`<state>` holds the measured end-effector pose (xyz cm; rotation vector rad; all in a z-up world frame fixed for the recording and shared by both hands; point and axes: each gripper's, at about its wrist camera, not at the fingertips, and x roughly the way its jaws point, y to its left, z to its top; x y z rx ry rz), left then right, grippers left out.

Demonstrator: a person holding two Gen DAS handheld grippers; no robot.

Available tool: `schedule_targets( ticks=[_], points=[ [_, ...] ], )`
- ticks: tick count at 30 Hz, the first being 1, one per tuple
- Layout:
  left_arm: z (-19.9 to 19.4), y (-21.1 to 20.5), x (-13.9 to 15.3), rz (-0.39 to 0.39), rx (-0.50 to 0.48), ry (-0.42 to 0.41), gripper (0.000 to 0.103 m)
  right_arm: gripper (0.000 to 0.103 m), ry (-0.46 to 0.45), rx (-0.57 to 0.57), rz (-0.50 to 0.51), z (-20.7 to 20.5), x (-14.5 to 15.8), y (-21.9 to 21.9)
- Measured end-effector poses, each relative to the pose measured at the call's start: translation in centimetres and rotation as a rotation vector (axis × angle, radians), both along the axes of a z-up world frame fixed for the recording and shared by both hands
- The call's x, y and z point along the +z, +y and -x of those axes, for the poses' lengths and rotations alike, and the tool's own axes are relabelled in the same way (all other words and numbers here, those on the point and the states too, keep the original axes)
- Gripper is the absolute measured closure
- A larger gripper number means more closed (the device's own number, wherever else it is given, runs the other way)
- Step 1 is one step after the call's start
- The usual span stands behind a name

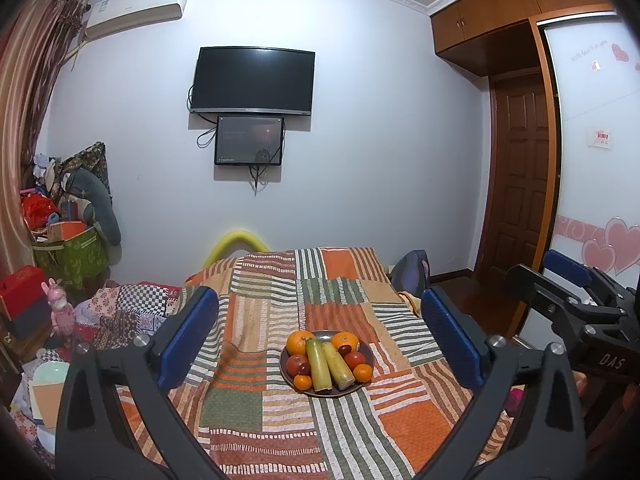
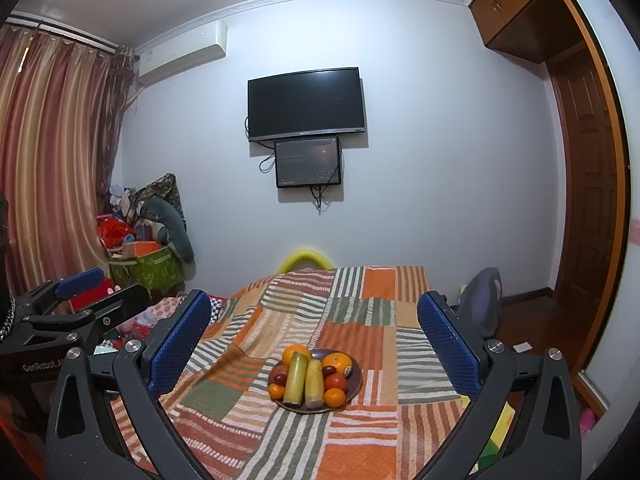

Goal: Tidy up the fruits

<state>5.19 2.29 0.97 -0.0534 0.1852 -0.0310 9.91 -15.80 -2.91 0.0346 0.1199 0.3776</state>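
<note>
Centrally, low in both wrist views, a round dark plate (image 1: 285,364) sits on a bed covered by a patchwork bedspread of orange, green and cream stripes (image 1: 256,408), well in from the cover's edges. Two long yellow-green fruits (image 1: 328,364) lie side by side across its middle, with four oranges (image 1: 298,342) and several small red fruits (image 1: 296,363) packed around them just inside the rim. Both tongs stand wide apart and hold nothing — the left gripper (image 1: 320,336) frames the plate between its blue-padded fingers (image 1: 188,336), and the right gripper (image 2: 314,344) does the same in its own view, its fingers (image 2: 448,348) well clear of the fruit. Bare bedspread stretches on every side of the plate, most of it toward the top of the frame. At the left of the frame the cover's edge meets heaped quilts and a green storage bag (image 1: 72,256); at the right it drops to a wooden floor (image 2: 528,328) before a brown door (image 1: 520,176).
</note>
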Motion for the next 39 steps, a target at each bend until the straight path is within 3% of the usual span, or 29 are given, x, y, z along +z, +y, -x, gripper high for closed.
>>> schedule_targets(
  ticks=[39],
  points=[
    [-0.58, -0.88, -0.59, -0.017, -0.001, 0.017, 0.000, 0.000, 0.020, 0.014, -0.004, -0.21, -0.03, 0.20]
  ],
)
